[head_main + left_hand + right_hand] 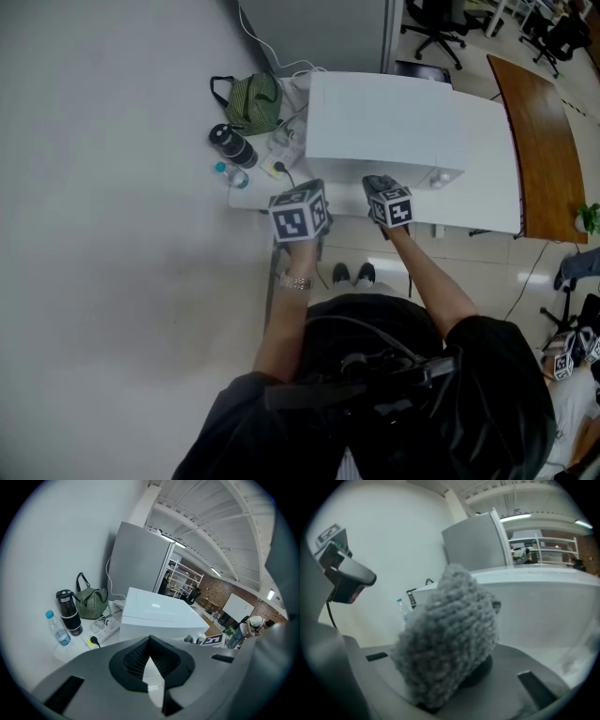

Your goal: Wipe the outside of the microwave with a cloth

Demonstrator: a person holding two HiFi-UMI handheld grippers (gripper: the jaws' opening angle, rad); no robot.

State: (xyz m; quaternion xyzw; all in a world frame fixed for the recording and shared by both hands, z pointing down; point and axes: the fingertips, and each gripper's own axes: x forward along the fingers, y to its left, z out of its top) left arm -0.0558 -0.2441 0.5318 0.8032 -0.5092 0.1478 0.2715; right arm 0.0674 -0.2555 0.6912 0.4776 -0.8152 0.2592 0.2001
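The white microwave [384,127] stands on a white table [492,202] against the wall. It also fills the middle of the left gripper view [154,613] and the right side of the right gripper view [543,606]. My right gripper [386,199] is shut on a fluffy grey cloth [377,183], held just in front of the microwave's front face. The cloth [450,634] hides the jaws in the right gripper view. My left gripper [298,199] hovers at the microwave's front left corner. Its jaws [150,641] meet at the tips with nothing between them.
Left of the microwave on the table are a green striped bag [253,101], a black flask [232,145], a small water bottle [231,174] and a power strip [281,155] with cables. A grey cabinet [319,33] stands behind. A wooden table [544,150] lies to the right.
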